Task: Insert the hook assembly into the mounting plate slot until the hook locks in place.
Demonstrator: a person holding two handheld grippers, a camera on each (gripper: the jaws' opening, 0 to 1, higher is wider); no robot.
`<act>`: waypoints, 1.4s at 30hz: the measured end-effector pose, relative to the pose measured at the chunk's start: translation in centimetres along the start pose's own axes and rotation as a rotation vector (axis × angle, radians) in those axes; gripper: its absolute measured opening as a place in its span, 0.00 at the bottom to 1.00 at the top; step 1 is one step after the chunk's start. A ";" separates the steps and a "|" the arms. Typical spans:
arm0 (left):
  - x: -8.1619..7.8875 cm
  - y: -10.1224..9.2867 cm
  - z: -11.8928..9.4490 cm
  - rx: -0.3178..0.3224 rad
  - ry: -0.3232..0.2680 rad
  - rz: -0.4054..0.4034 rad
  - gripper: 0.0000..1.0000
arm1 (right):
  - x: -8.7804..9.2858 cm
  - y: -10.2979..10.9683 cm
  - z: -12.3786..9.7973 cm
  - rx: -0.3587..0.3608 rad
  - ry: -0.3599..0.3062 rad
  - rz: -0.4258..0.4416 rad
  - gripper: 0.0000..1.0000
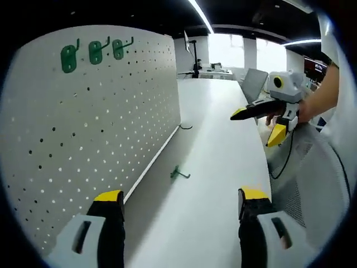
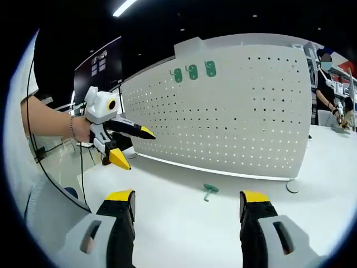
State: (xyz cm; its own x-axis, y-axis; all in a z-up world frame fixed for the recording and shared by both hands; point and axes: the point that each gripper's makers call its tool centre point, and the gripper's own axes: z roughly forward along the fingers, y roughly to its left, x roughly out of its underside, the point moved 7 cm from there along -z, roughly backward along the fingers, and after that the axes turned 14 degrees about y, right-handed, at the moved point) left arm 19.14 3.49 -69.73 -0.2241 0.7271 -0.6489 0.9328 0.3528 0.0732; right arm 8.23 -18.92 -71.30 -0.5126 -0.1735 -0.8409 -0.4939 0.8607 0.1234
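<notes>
Left hand-held gripper (image 1: 181,204): jaws wide apart, empty, low over the white worktop (image 1: 217,167). Right hand-held gripper (image 2: 187,204): jaws likewise apart, nothing between them. Loose green hook (image 2: 210,190) lies flat on the worktop at 12 o'clock from the right jaws, near the foot of the pegboard (image 2: 240,111); probably awaiting pickup. Farther up the pegboard, at 11 o'clock, three green hooks (image 2: 192,72) are already mounted. Judged stage: approach, no grasp yet.

Matt perforated pegboard (image 1: 95,128) (green plastic hook (image 1: 178,173)), smooth white table (image 1: 217,139)
</notes>
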 end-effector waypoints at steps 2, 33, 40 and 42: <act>-0.5 -0.1 0.2 0.018 0.008 0.017 0.87 | 0.0 0.0 0.0 0.000 0.002 0.000 0.74; -2.4 -0.3 5.0 0.138 0.196 0.229 0.87 | 0.3 0.0 0.2 -0.003 0.021 -0.003 0.74; -2.5 0.0 5.6 0.155 0.233 0.271 0.87 | 0.4 0.0 0.2 -0.010 0.019 0.017 0.74; -2.6 0.2 5.8 0.160 0.238 0.274 0.87 | 0.3 0.0 0.2 -0.011 0.016 0.016 0.74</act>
State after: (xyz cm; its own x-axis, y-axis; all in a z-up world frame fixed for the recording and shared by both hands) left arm 21.58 -1.72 -72.48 -0.0023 0.9046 -0.4263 0.9952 0.0440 0.0878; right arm 8.18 -18.89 -71.65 -0.5319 -0.1673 -0.8301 -0.4932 0.8581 0.1431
